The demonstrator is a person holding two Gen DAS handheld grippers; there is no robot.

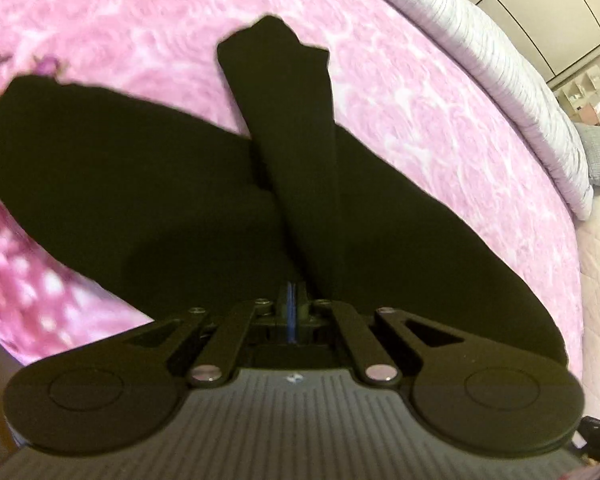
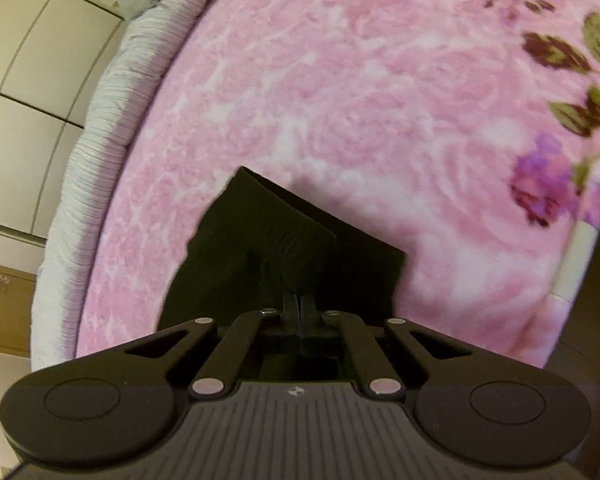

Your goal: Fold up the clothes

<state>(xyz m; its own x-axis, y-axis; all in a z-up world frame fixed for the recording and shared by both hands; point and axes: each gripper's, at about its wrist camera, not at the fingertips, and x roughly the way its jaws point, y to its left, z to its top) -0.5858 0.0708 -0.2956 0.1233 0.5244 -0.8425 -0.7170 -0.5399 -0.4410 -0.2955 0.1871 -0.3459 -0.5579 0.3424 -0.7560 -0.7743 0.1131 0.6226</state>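
A black garment (image 1: pixel 148 184) lies spread on a pink flowered blanket (image 1: pixel 400 92). In the left wrist view one long black strip (image 1: pixel 288 128) runs from my left gripper (image 1: pixel 292 292) up across the rest of the cloth. The left gripper is shut on this black cloth. In the right wrist view my right gripper (image 2: pixel 299 304) is shut on a ribbed black edge of the garment (image 2: pixel 284 236), lifted above the blanket (image 2: pixel 340 100). The fingertips of both grippers are buried in the dark cloth.
A white ribbed duvet (image 1: pixel 500 72) lies along the blanket's far edge; it also shows in the right wrist view (image 2: pixel 108 96). Cream wardrobe doors (image 2: pixel 24 48) stand beyond it. Dark flower prints (image 2: pixel 560 56) mark the blanket's right side.
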